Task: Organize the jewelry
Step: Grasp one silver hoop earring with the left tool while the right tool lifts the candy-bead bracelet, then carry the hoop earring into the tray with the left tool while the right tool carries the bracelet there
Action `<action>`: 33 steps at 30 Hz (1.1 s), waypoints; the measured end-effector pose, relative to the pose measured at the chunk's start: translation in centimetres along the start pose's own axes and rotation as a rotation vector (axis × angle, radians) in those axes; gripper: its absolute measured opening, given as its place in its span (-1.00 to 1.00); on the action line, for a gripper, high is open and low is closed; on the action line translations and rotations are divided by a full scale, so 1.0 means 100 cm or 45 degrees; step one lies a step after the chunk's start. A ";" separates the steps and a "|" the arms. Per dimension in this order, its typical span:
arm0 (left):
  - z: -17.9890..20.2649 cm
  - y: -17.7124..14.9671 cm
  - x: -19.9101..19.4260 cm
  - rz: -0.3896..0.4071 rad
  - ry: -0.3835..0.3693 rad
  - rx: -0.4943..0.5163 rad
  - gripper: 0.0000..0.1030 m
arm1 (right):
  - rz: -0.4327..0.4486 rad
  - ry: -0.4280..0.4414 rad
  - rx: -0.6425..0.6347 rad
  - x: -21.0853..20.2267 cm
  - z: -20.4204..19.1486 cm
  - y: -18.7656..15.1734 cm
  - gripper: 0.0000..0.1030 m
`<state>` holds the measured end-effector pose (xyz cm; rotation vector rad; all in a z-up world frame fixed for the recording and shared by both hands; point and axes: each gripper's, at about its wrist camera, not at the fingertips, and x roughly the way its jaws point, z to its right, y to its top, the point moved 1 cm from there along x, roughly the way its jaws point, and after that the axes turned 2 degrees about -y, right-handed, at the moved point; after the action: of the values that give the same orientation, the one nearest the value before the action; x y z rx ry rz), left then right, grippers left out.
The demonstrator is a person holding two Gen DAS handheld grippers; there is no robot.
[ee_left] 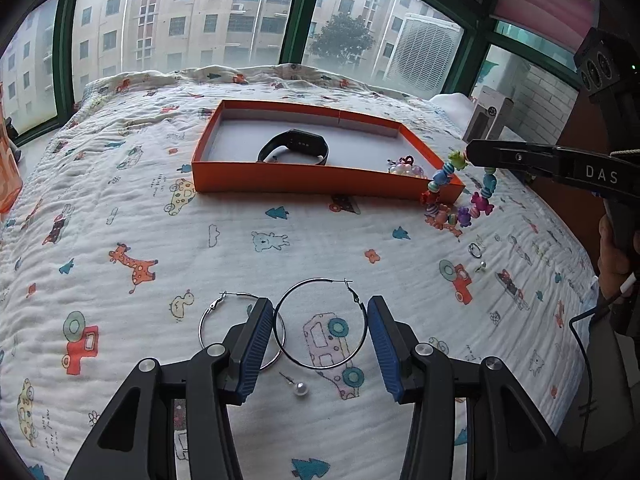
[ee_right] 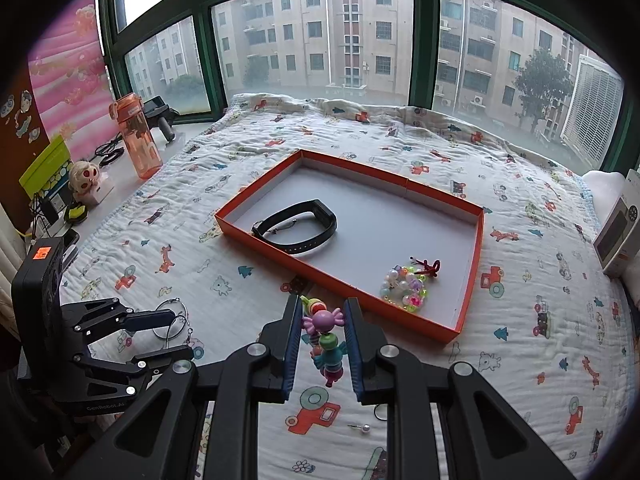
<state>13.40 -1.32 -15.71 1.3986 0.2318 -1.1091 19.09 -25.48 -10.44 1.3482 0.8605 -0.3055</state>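
An orange tray (ee_left: pixel 296 180) (ee_right: pixel 474 272) lies on the patterned quilt, holding a black wristband (ee_left: pixel 294 147) (ee_right: pixel 298 226) and a pastel bead bracelet (ee_left: pixel 402 168) (ee_right: pixel 404 288). My right gripper (ee_right: pixel 325 312) (ee_left: pixel 472 152) is shut on a colourful bead bracelet (ee_right: pixel 326 344) (ee_left: pixel 460 200), which hangs just off the tray's near right corner. My left gripper (ee_left: pixel 320 316) is open, low over two large silver hoop earrings (ee_left: pixel 320 324) (ee_right: pixel 174 322). A pearl stud (ee_left: pixel 299 389) lies between its fingers.
A small ring (ee_left: pixel 475 250) and another pearl stud (ee_left: pixel 482 267) (ee_right: pixel 364 429) lie on the quilt at right. An orange water bottle (ee_right: pixel 138 136), a skull figure (ee_right: pixel 84 176) and cables stand on the left sill. A white box (ee_right: pixel 616 232) stands at right.
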 end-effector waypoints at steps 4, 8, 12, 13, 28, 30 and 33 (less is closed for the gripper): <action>0.006 0.010 0.000 0.011 -0.009 0.007 0.01 | 0.002 -0.001 0.000 -0.001 0.001 0.000 -0.53; 0.009 0.027 -0.005 0.042 -0.022 -0.008 0.01 | 0.011 -0.005 0.005 -0.001 0.003 0.002 -0.53; 0.013 0.050 -0.014 0.089 -0.021 -0.008 0.01 | 0.020 -0.011 0.024 -0.002 0.007 0.006 -0.53; 0.013 0.056 -0.016 0.100 -0.018 -0.004 0.01 | 0.024 -0.013 0.029 -0.002 0.008 0.008 -0.53; 0.009 0.134 -0.023 0.183 0.047 0.026 0.01 | 0.091 -0.042 0.089 -0.002 0.027 0.039 -0.53; 0.006 0.146 -0.019 0.188 0.065 0.033 0.01 | 0.098 -0.050 0.106 0.000 0.032 0.045 -0.53; -0.001 0.164 -0.015 0.222 0.072 0.021 0.01 | 0.125 -0.068 0.132 0.001 0.042 0.055 -0.53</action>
<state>24.52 -3.96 -3.85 1.4376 0.1387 -0.9305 24.26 -28.11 -6.65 1.4670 0.7401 -0.3116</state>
